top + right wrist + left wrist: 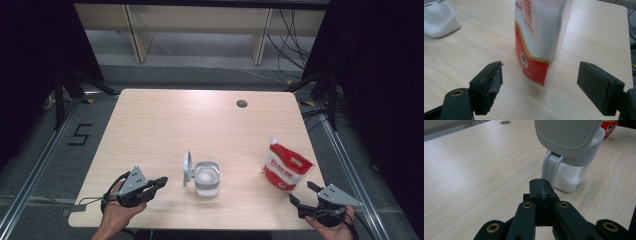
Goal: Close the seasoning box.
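Observation:
A clear container [206, 178] holding white granules stands near the table's front middle, its grey hinged lid [187, 168] flipped up on the left side. My left gripper [162, 181] sits just left of it, shut with nothing between the jaws. In the left gripper view the closed jaws [541, 185] point at the container [571, 170] and its raised lid [566, 135], a short gap away. A red and white pouch [286, 167] stands at the right. My right gripper [301, 192] is open just in front of it. The pouch [539, 32] stands beyond the spread jaws [543, 80], untouched.
The wooden table [165, 125] has a round cable hole [242, 103] at the back right. Dark curtains flank both sides, and cables lie on the floor at the far right. The container [439, 20] shows at the upper left of the right gripper view.

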Motion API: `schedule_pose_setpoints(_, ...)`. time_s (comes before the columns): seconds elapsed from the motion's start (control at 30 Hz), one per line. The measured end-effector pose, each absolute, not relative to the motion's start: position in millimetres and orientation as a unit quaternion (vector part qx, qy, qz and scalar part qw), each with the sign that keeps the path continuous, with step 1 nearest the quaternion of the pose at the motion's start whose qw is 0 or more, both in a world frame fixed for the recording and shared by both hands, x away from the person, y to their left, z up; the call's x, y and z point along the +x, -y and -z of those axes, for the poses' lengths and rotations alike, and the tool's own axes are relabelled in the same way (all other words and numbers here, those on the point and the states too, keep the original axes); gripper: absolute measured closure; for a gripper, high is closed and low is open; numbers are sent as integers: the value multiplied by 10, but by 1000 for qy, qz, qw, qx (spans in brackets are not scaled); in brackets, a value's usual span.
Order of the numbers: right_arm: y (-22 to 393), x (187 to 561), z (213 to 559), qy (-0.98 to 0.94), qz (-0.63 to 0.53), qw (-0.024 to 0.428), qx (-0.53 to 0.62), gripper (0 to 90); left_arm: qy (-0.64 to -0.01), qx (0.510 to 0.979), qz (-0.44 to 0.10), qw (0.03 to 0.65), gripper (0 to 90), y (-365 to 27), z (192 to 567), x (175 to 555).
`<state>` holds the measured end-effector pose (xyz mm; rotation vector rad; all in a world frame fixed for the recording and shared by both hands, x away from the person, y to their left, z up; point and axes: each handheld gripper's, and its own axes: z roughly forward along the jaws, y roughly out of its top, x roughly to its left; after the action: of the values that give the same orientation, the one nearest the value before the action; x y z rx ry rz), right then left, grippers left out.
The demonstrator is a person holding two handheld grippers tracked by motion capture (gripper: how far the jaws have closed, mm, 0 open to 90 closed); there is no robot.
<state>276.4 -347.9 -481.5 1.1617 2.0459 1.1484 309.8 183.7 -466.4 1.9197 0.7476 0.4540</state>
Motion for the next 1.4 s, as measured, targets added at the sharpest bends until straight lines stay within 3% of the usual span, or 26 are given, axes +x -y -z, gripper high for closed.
schedule_pose_setpoints(1.4, 3457, 2750, 4814, -753, -420, 257, 437, 219, -288, 792, -164, 512, 893, -1505, 4403, 3264)
